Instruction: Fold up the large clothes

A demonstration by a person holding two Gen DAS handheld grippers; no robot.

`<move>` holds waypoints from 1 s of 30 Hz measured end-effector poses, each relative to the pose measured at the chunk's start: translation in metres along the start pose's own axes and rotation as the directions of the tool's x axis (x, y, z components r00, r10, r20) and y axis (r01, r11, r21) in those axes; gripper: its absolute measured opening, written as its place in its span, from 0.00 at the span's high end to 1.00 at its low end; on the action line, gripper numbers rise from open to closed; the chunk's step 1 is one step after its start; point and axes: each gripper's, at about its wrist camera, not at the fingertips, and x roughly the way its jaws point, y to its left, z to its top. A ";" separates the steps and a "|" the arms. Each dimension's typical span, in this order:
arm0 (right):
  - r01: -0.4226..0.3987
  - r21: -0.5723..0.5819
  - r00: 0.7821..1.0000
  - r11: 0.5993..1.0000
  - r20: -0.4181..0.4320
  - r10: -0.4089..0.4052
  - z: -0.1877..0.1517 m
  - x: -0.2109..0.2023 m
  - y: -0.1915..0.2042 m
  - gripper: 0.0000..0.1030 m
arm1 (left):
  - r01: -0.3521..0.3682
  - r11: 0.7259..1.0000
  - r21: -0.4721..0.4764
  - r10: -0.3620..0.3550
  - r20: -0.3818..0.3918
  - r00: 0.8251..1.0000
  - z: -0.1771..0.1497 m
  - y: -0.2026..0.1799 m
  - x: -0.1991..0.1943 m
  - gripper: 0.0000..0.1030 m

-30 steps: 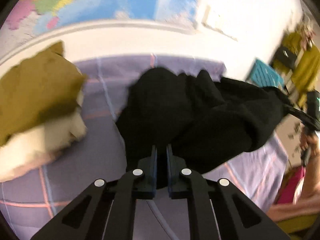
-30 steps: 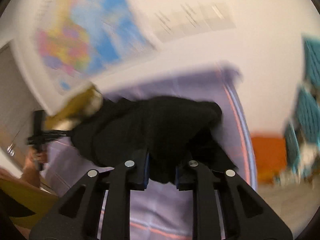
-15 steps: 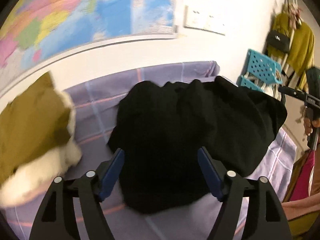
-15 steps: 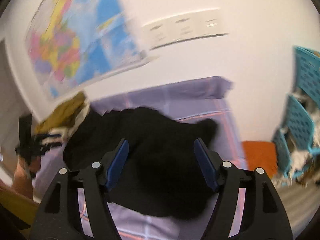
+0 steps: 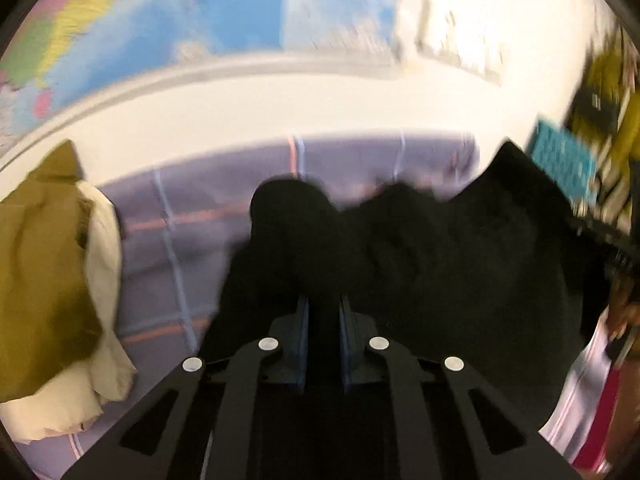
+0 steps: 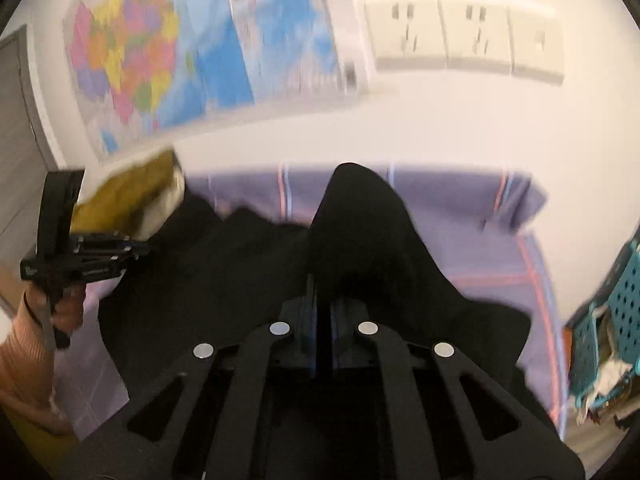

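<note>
A large black garment (image 5: 420,248) lies bunched on a lilac checked sheet (image 5: 192,192). My left gripper (image 5: 323,304) is shut on a fold of it, the cloth rising between the jaws. In the right wrist view the same black garment (image 6: 248,264) spreads over the sheet (image 6: 472,208). My right gripper (image 6: 323,292) is shut on a raised peak of it. The left gripper (image 6: 136,250) shows at the left of that view, held in a hand.
A pile of olive and cream clothes (image 5: 44,280) lies at the left of the sheet; it also shows in the right wrist view (image 6: 132,196). A map hangs on the wall (image 6: 160,48) behind. Teal baskets (image 6: 608,320) stand at the right.
Half a second ago both grippers were open over the garment. Both have now closed on folds of the black cloth and lifted them slightly.
</note>
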 end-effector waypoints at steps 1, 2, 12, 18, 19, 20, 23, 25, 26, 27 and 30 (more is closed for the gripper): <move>0.012 -0.002 1.000 1.000 0.002 -0.012 0.001 0.007 -0.002 0.93 | 0.007 1.000 -0.016 -0.007 0.005 1.000 0.003 0.003 0.000 0.88; 0.021 0.013 0.999 1.000 -0.050 -0.020 -0.001 0.022 -0.008 0.87 | 0.003 1.000 -0.023 -0.003 -0.014 1.000 0.004 0.005 0.005 0.82; 0.055 0.090 0.993 0.994 -0.109 -0.045 -0.025 0.015 -0.028 0.52 | -0.089 0.996 0.030 0.090 -0.045 0.995 -0.014 -0.001 0.017 0.42; 0.059 -0.006 0.992 0.998 -0.115 -0.060 -0.033 -0.009 -0.018 0.74 | -0.085 0.991 0.108 0.079 0.055 0.995 -0.023 -0.013 -0.015 0.25; 0.071 -0.001 0.987 0.997 -0.145 -0.071 -0.035 -0.002 -0.021 0.76 | -0.078 0.990 0.118 0.072 0.049 0.996 -0.024 -0.014 -0.014 0.25; 0.087 0.013 0.980 0.996 -0.182 -0.083 -0.039 0.008 -0.026 0.80 | -0.074 0.989 0.127 0.071 0.022 0.997 -0.028 -0.017 -0.007 0.25; 0.180 0.015 0.959 0.984 -0.227 -0.172 -0.045 0.027 -0.040 0.80 | -0.100 0.987 0.125 0.104 -0.031 0.994 -0.031 -0.020 0.011 0.25; 0.160 0.076 0.967 0.984 -0.212 -0.141 -0.045 0.024 -0.047 0.78 | -0.101 0.990 0.099 0.105 -0.039 0.994 -0.034 -0.017 0.013 0.25; 0.155 0.094 0.971 0.984 -0.196 -0.134 -0.045 0.019 -0.049 0.76 | -0.107 0.990 0.091 0.111 -0.038 0.993 -0.035 -0.016 0.011 0.25; 0.145 0.110 0.977 0.983 -0.174 -0.124 -0.044 0.012 -0.049 0.72 | -0.110 0.990 0.089 0.114 -0.033 0.993 -0.036 -0.016 0.009 0.25; 0.119 0.117 0.988 0.986 -0.115 -0.105 -0.044 -0.013 -0.046 0.64 | -0.140 0.986 0.090 0.141 -0.002 0.990 -0.039 -0.020 -0.003 0.25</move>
